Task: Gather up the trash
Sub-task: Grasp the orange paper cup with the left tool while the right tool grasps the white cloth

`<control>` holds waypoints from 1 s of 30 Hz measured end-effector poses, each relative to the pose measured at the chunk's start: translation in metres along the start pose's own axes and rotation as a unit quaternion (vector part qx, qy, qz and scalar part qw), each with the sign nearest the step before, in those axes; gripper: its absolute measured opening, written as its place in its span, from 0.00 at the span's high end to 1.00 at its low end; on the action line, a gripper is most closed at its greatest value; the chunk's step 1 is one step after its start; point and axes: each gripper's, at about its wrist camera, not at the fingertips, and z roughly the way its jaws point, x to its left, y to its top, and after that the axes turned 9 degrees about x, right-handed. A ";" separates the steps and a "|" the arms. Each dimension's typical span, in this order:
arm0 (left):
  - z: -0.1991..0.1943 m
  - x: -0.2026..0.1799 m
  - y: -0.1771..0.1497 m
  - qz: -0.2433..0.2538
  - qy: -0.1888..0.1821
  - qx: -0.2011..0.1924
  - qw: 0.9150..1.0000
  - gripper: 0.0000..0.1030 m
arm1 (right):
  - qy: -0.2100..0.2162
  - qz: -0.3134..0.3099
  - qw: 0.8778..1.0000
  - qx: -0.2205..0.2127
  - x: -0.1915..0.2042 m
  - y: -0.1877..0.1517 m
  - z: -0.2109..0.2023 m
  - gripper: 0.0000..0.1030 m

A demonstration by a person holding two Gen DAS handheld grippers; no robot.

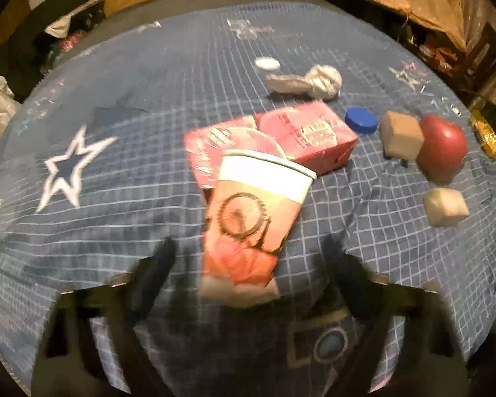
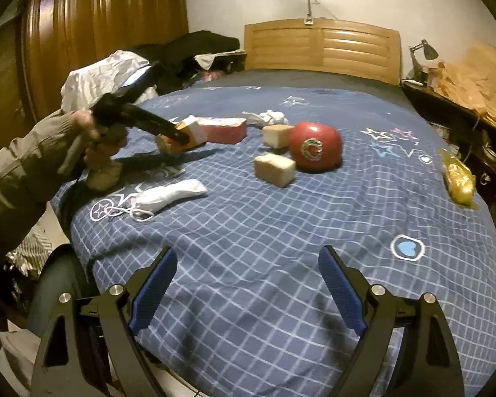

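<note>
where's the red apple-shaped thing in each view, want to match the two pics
Left wrist view: the red apple-shaped thing sits at the right edge, beside a tan block.
Right wrist view: it sits just right of centre, the same tan block on its left.
Shared landmark: the pink box.

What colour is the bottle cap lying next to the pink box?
Blue. The bottle cap shows best in the left wrist view, just right of the pink box.
</note>
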 end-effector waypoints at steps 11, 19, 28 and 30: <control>-0.084 0.014 -0.025 -0.068 -0.019 -0.110 0.991 0.63 | 0.066 -0.050 0.996 0.015 0.037 0.019 0.013 0.15; -0.176 -0.002 -0.112 -0.113 0.056 -0.273 0.954 0.63 | 0.119 0.010 0.990 0.073 0.054 0.054 0.054 0.34; -0.148 -0.005 -0.196 -0.205 0.126 -0.265 0.934 0.63 | 0.086 0.056 0.989 0.109 0.089 0.077 0.099 0.41; -0.144 0.002 -0.208 -0.226 0.127 -0.262 0.930 0.63 | 0.054 0.063 0.989 0.120 0.093 0.079 0.115 0.42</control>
